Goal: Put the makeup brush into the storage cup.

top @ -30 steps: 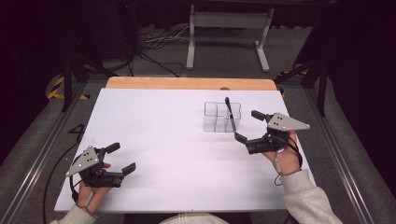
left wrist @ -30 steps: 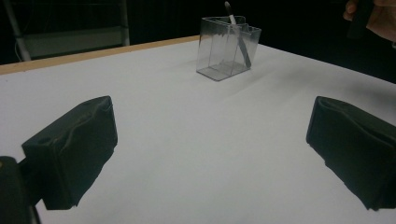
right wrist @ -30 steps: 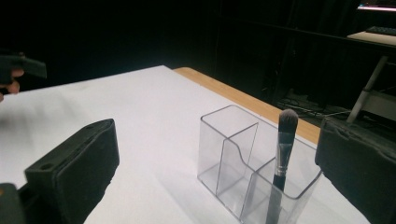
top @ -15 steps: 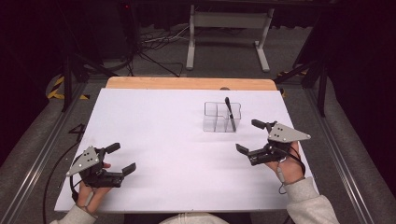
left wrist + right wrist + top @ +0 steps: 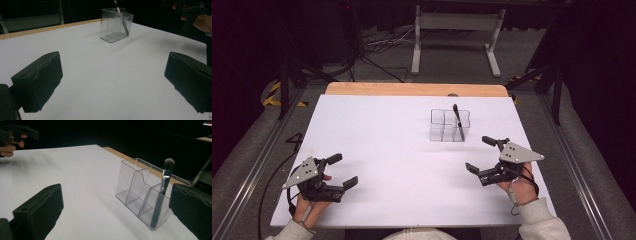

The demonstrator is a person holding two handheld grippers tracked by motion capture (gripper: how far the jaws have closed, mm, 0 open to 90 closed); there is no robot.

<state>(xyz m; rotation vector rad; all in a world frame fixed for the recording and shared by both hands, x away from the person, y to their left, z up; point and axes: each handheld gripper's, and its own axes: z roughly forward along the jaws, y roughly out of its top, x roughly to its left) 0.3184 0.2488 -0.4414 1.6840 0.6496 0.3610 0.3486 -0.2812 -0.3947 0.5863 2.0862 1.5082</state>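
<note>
**Spotter:** High view has your right hand-held gripper [image 5: 486,154] at about four o'clock on the white surface [image 5: 382,135], jaws spread wide with nothing between them. The clear organizer [image 5: 449,125] stands near it, toward one o'clock, and the makeup brush [image 5: 458,121] is upright in its right-hand compartment, bristles up.

**Operator:** And my left?

**Spotter:** Your left hand-held gripper [image 5: 343,171] rests down at seven o'clock, also wide open and empty, well apart from the organizer. Nothing lies near it.

**Operator:** So where do you put me in the job?

**Spotter:** I'd judge the brush is placed and you're clear of it; the step looks finished, or close to it. In your right gripper view the brush [image 5: 161,195] leans slightly against the compartment wall of the organizer [image 5: 140,187], handle tip on the floor of it.

**Operator:** Next move?

**Spotter:** Probably just settle both hands low and apart. If you go back in, keep your jaws off the thin plastic walls; that organizer looks light enough to slide.
</note>
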